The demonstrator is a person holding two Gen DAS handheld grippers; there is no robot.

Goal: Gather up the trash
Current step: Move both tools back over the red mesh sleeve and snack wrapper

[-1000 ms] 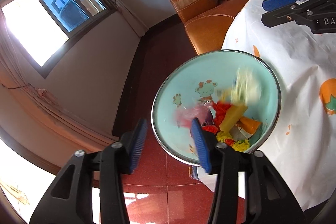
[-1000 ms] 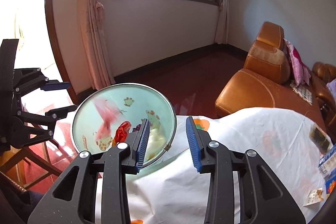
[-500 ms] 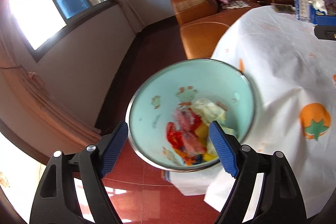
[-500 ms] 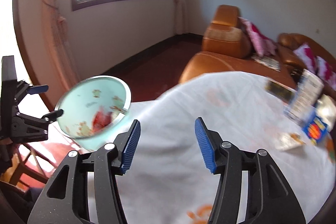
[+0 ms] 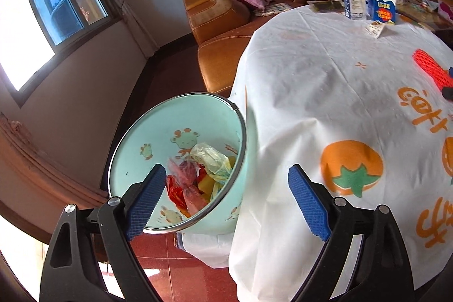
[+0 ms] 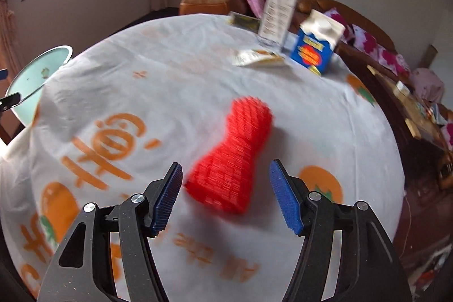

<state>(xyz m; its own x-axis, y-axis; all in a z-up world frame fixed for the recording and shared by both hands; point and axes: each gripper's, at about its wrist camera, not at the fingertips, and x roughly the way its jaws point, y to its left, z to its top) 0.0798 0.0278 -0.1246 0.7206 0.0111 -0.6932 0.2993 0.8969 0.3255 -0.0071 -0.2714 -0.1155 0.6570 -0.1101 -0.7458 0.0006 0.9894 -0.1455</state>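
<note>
The left tool (image 5: 226, 198) hangs over the edge of the round bench (image 5: 325, 92), its jaws wide and opening further, with nothing between the blue pads. Below and ahead of it stands a pale green bin (image 5: 147, 143) with cartoon animals printed on its inner wall, close against the hanging white cloth. The bin holds crumpled wrappers (image 5: 195, 177) in red, pink and yellow, with a pale plastic bag on top.

The right tool (image 6: 225, 196) points down at the bench top, jaws apart and opening. A red foam net (image 6: 236, 157), waisted in the middle, lies on the cloth (image 6: 184, 81) just ahead of the pads, its near end reaching into the gap between them; neither pad touches it. The right view is blurred, so finer detail of the net is hard to read. In the left view the same net shows at the right edge.

At the far side of the bench stand a tall white carton (image 6: 279, 16) and a blue carton (image 6: 315, 47), close together. A flat sachet (image 6: 259, 57) lies just before them, and a dark flat packet (image 6: 245, 19) lies behind. Brown leather sofas (image 5: 218, 19) with pink cushions stand beyond the bench.
</note>
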